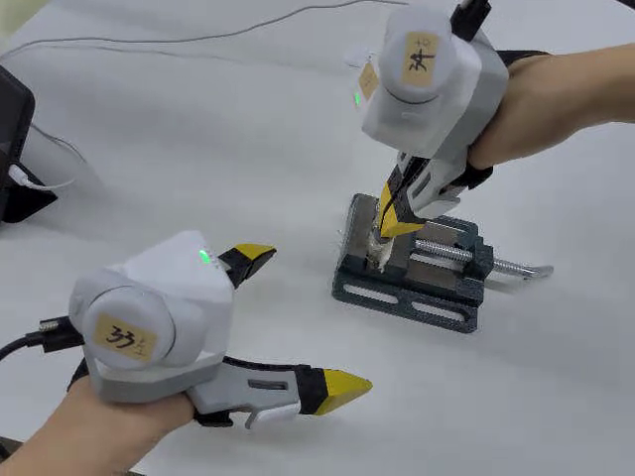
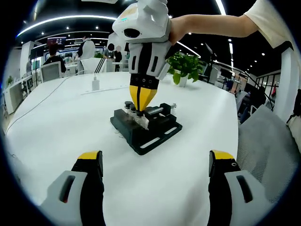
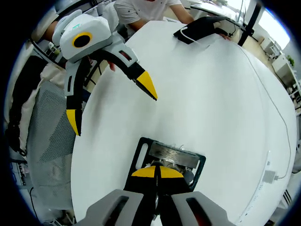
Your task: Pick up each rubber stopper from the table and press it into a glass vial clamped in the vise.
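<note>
A dark metal vise [image 1: 412, 266] [image 2: 146, 127] [image 3: 167, 153] stands on the white table and clamps small glass vials [image 1: 378, 250]. Dark stoppers [image 2: 133, 108] sit on several vials. My right gripper [image 1: 398, 224] [image 2: 141, 98] [image 3: 157, 172] points down with its yellow tips pressed together right over a vial in the vise; whether a stopper is between them is hidden. My left gripper [image 1: 298, 319] [image 2: 155, 157] [image 3: 110, 104] hovers open and empty over bare table, to the left of the vise and nearer to me.
A black device [image 1: 14, 149] [image 3: 200, 26] with a white cable [image 1: 198, 38] lies at the table's far left edge. A white adapter [image 2: 95, 84] rests on the table beyond the vise. A potted plant [image 2: 186, 67] and a mesh chair [image 3: 51, 125] stand off the table.
</note>
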A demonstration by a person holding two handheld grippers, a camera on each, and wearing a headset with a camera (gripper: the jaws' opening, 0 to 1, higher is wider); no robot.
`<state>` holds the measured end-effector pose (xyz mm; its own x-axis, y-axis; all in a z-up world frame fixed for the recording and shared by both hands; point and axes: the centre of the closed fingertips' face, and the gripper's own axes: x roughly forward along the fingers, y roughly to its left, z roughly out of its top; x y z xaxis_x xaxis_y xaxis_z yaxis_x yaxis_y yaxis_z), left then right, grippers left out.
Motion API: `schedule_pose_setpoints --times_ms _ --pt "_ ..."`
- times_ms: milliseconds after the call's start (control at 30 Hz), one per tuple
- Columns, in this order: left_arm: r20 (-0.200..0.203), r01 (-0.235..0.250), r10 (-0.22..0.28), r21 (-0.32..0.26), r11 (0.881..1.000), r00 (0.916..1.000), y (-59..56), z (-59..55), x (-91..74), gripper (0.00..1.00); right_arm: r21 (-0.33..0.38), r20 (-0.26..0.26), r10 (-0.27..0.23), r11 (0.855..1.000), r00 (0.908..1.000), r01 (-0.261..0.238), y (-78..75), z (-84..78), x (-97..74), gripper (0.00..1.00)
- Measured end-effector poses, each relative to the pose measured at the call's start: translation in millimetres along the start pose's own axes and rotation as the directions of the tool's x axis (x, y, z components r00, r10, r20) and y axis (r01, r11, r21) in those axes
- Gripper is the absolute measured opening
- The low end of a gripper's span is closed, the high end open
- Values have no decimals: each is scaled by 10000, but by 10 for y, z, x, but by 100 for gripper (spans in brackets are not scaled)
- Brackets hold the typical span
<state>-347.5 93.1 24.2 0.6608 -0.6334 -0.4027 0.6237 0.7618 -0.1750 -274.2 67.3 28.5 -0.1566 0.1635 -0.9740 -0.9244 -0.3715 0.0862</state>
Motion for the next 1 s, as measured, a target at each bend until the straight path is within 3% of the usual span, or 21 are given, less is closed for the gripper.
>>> schedule_pose_setpoints --times_ms 100,233,333,467,567,600,633,667,700,833,867,900,1000 --pt "51 -30 30 -76 10000 10000 10 0 -4 93 -155 -3 -35 9999 10000 35 9 -2 4 0" --pt "-13 -21 21 -53 10000 10000 10 -8 1 93 -533 -444 60 9985 9990 -84 10 -2 17 0" --pt "6 -44 44 -49 10000 10000 14 7 -7 92 -277 -279 256 9993 9993 -264 -9 -17 9 0" --pt "2 -77 77 -40 10000 10000 24 4 -8 92 -273 -100 -45 9996 9999 42 13 -15 18 0" --pt "-48 -7 8 22 10000 10000 4 3 16 92 -227 -613 -208 9996 9979 195 10 -8 24 0" --pt "-50 9 -9 37 10000 10000 -4 11 22 92 -804 -798 -235 9966 9965 171 1 -11 21 0" --pt "-44 39 -39 67 10000 10000 -14 26 28 92 -386 -798 -222 9991 9966 191 8 1 35 0" --pt "-15 29 -29 96 9999 10000 -18 45 26 92 -796 -809 -253 9966 9964 188 5 -3 33 0" --pt "68 19 -20 91 10000 10000 -17 74 26 93 -405 -681 -165 9991 9975 138 3 -17 28 0" --pt "130 -43 40 261 9997 9999 -10 143 6 93 -630 -280 -43 9980 9996 25 8 -29 15 0" --pt "181 -67 62 248 9997 9998 -2 173 -11 93 -302 -7 -62 9995 10000 61 7 -37 13 0" --pt "214 -101 95 269 9996 9997 6 188 -22 93 -687 158 -89 9976 9998 100 -3 -27 16 0" --pt "236 -182 174 334 9993 9996 27 219 -49 93 -481 425 -138 9987 9990 159 1 -35 9 0"
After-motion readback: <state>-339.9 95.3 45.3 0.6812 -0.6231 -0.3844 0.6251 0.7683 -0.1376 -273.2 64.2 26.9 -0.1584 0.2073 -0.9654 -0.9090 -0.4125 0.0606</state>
